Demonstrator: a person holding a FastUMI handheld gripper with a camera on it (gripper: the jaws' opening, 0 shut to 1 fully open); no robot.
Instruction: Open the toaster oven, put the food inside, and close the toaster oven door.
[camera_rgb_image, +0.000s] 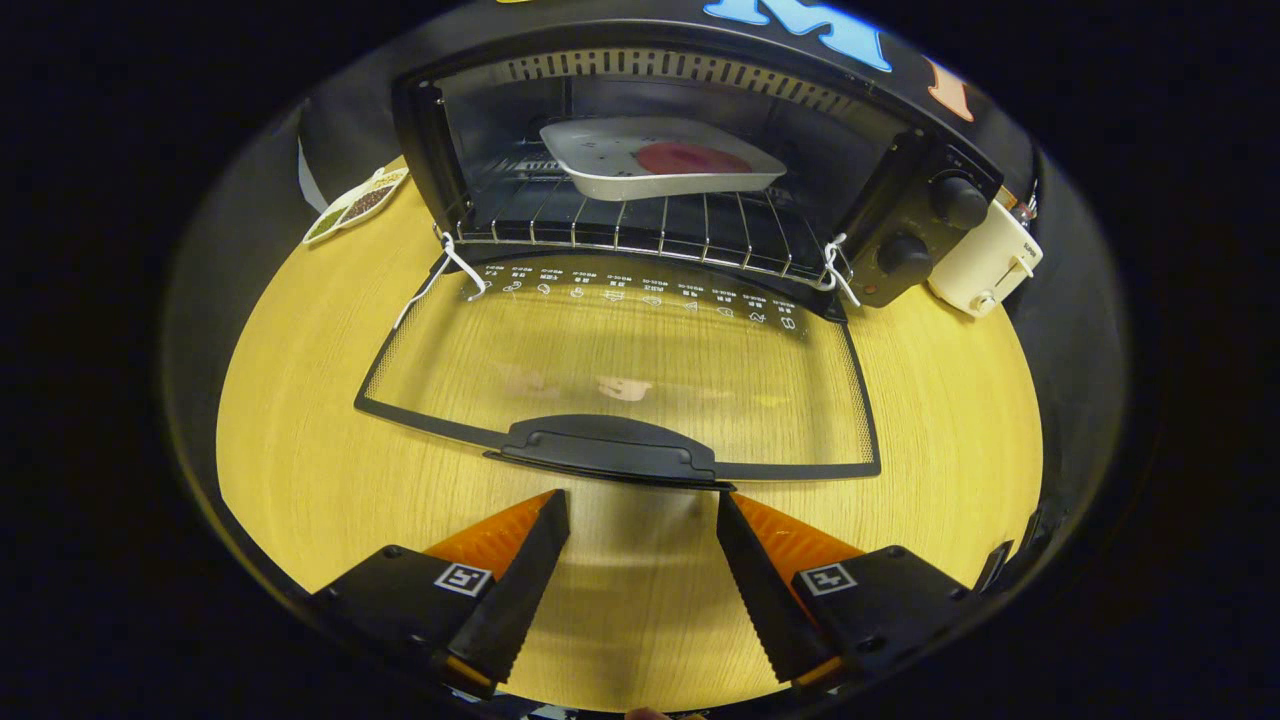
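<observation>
A black toaster oven (900, 210) stands at the back of the wooden table, its glass door (620, 360) folded down flat toward me. Inside, on the wire rack (640, 235), rests a grey tray (660, 165) with a round red piece of food (692, 158) on it. The door's black handle (605, 450) lies just ahead of my fingertips. My gripper (642, 498) is open, with nothing between its fingers (520, 570), hovering over the table just short of the handle.
A white toaster (985, 265) stands to the right of the oven, close to its two knobs (958, 200). A small white divided dish (355, 205) with seasonings sits left of the oven. Bare wooden table (300, 440) flanks the door.
</observation>
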